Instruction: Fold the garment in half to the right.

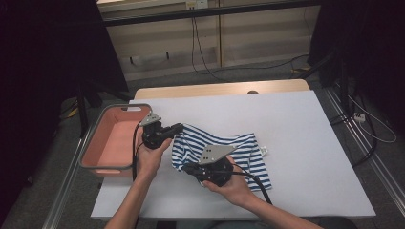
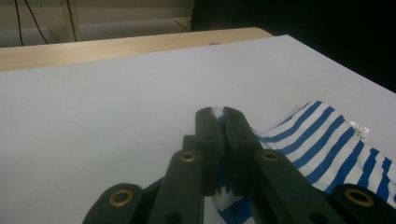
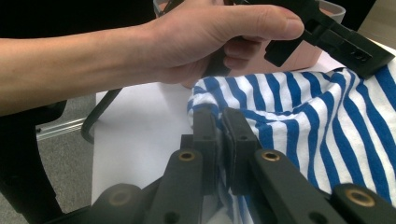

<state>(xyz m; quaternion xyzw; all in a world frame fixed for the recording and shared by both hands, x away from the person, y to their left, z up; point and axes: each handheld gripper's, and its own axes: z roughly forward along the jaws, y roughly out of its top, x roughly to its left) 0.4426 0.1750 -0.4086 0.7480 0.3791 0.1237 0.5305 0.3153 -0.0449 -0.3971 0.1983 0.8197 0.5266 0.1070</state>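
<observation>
- Striped cloth [image 1: 229,152] lies on the white table [image 1: 296,143], near the middle and a bit toward the person's side.
- It is white with blue stripes, soft and crumpled, with a small white tag [image 1: 263,151] at its 3 o'clock edge.
- Left gripper [image 1: 177,127] is pinched tight on the cloth's corner at about 10 o'clock. In the left gripper view its jaws are pressed together with a bit of cloth poking out between them.
- Right gripper [image 1: 187,168] is pinched tight on the cloth's edge at about 8 o'clock. In the right gripper view the stripes bunch up around its closed jaws.
- Both grippers hold one side of the cloth, so that side lifts a little while the rest stays flat on the table. I think this makes it easy to move or fold.
- Pink bin [image 1: 95,138] sits at 9 o'clock from the cloth, just beside the left hand [image 1: 152,160]. The cloth may be meant to go in there, since the bin is so near.
</observation>
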